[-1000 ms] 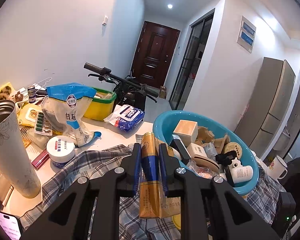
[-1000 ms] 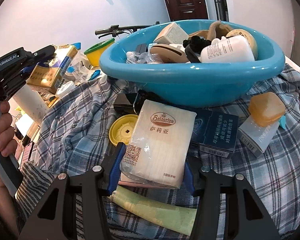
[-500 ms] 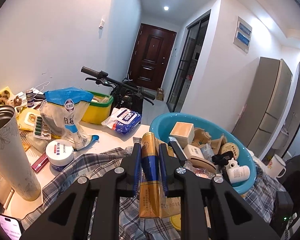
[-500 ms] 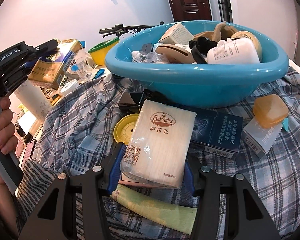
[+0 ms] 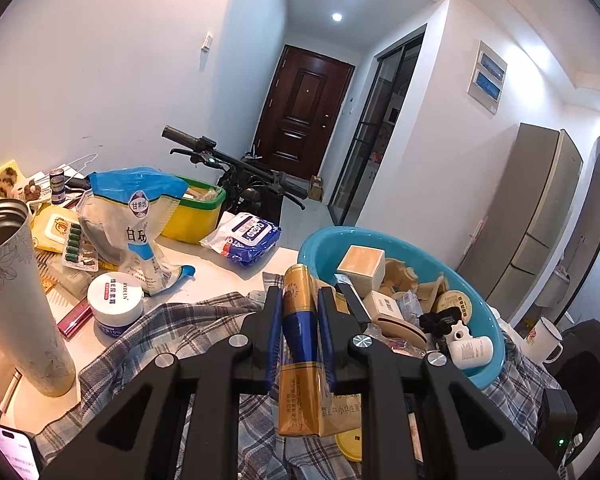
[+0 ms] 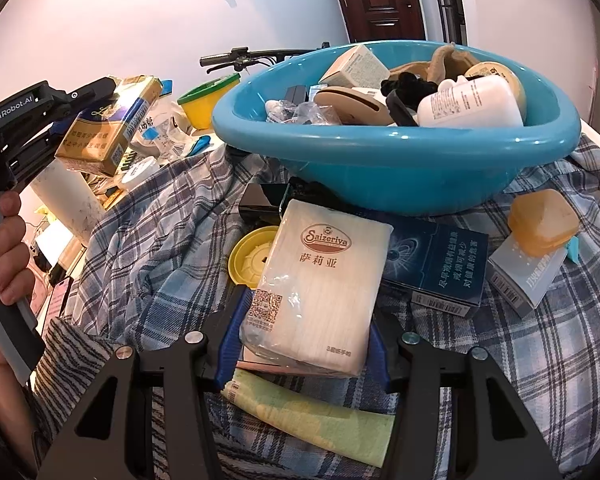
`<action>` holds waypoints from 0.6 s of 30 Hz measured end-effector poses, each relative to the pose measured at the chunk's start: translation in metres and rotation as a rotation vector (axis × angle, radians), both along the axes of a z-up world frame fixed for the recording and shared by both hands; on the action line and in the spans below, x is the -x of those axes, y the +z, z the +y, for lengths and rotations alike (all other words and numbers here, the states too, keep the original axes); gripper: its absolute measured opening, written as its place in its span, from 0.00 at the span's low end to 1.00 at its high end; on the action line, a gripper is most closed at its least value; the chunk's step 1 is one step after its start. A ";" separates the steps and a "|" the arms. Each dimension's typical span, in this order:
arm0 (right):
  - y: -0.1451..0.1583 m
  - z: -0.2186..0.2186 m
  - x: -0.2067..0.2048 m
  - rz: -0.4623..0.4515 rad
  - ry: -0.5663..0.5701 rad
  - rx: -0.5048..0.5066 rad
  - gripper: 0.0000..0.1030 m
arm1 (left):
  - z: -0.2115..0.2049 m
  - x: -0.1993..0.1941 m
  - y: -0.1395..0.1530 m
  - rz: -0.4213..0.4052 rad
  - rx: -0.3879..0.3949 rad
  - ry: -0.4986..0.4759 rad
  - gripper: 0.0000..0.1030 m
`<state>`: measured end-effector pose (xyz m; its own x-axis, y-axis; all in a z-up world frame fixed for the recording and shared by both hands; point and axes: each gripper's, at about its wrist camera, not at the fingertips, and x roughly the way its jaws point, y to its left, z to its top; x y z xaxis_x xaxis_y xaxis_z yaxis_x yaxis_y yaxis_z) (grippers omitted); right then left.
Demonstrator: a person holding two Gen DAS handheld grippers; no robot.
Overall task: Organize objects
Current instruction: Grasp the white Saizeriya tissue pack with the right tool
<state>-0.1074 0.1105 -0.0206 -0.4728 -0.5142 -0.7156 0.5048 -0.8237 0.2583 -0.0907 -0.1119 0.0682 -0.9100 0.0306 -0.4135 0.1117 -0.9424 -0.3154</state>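
Nothing has shifted since a second ago; left gripper (image 5: pixel 299 304) still clamped on glossy gold-and-blue cigarette pack (image 5: pixel 300 344), held above plaid cloth (image 6: pixel 160 232); right gripper (image 6: pixel 302 330) squeezes soft plastic-wrapped Saizeriya napkin pack (image 6: pixel 320 284) just before round blue plastic basin (image 6: pixel 380 160).

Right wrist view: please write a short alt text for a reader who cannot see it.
The right gripper is closed on a white Saizeriya tissue pack above a plaid cloth, in front of a full blue basin. At left, the left gripper holds a gold cigarette pack.
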 end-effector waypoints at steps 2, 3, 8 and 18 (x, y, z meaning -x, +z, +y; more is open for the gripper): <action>0.000 0.000 0.001 -0.005 -0.001 0.002 0.49 | -0.002 0.000 0.000 0.002 -0.013 -0.005 0.18; 0.000 0.000 0.000 -0.004 -0.001 0.003 0.49 | -0.002 0.001 -0.001 0.002 -0.016 -0.007 0.18; 0.001 -0.002 -0.001 0.005 0.003 -0.004 0.49 | 0.003 0.001 0.000 0.001 -0.004 -0.023 0.18; 0.024 -0.005 -0.027 0.123 0.083 0.035 0.49 | 0.014 -0.001 0.005 0.017 0.036 -0.047 0.18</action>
<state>-0.0801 0.1056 0.0035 -0.5108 -0.5784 -0.6360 0.6003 -0.7696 0.2178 -0.0893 -0.0981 0.0731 -0.9148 0.0585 -0.3996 0.0622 -0.9572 -0.2826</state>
